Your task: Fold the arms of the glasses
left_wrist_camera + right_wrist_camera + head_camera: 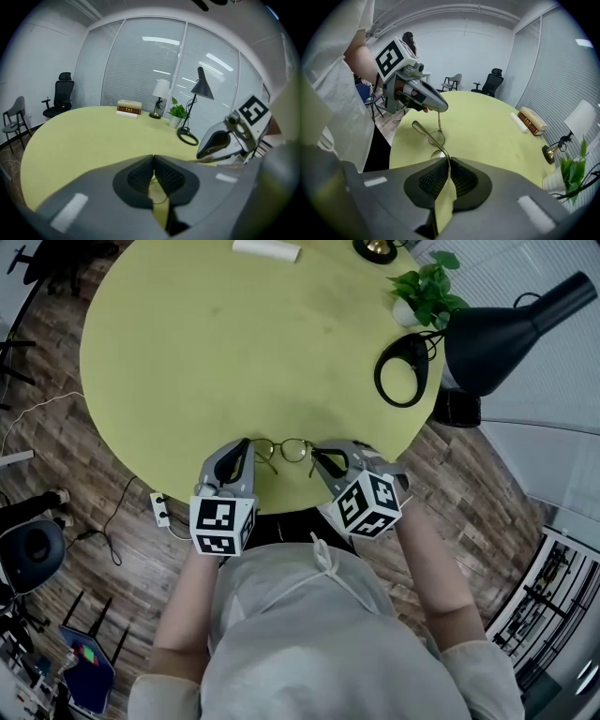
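1. At the near edge of the table, the glasses sit between both grippers. They look light, thin-wired and easily bent, so each arm is best taken near its hinge.
2. The right gripper points steeply down, jaws pinched onto one arm.
3. The left gripper (angled shallower) is closed too, apparently on the other arm.

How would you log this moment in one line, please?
left gripper: shut on glasses | right gripper: shut on glasses | glasses: unfolded
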Action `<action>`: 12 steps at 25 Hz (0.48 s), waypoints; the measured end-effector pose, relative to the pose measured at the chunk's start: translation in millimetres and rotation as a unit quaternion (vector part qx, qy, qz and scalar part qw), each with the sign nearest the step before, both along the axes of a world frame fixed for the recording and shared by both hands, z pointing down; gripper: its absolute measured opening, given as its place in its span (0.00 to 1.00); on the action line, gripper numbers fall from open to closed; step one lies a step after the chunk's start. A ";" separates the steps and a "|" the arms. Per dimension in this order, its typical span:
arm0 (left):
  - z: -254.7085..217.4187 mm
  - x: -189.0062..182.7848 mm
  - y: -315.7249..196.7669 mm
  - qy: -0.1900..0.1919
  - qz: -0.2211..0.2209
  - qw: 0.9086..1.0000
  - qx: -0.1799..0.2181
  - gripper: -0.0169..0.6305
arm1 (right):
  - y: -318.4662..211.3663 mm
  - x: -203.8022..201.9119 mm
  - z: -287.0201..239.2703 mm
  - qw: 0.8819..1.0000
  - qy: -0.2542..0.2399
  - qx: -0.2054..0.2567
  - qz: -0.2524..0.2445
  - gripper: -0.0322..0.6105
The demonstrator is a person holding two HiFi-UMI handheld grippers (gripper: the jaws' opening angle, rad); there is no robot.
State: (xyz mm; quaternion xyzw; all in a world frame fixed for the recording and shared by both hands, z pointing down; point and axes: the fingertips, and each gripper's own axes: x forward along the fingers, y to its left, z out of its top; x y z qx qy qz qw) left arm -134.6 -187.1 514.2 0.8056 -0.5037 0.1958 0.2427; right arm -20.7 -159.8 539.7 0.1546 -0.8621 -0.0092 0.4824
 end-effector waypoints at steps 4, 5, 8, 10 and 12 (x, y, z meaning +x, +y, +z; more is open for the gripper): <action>9.1 14.7 -1.5 -0.013 0.012 1.000 -0.006 0.04 | 2.0 0.9 0.5 1.000 -0.004 -0.006 0.004 0.07; 10.7 17.8 -1.9 -0.015 0.013 1.000 -0.007 0.04 | 2.2 1.3 0.5 1.000 -0.005 -0.008 0.007 0.07; 17.8 25.0 -1.2 -0.012 0.012 1.000 -0.013 0.04 | 4.6 2.3 0.9 1.000 -0.007 -0.013 0.019 0.07; 24.7 29.2 1.6 -0.011 0.012 1.000 -0.016 0.04 | 8.1 3.0 1.1 0.999 -0.007 -0.017 0.027 0.07; 30.2 33.0 3.4 -0.014 0.016 1.000 -0.015 0.04 | 11.3 3.4 1.4 0.999 -0.009 -0.022 0.034 0.07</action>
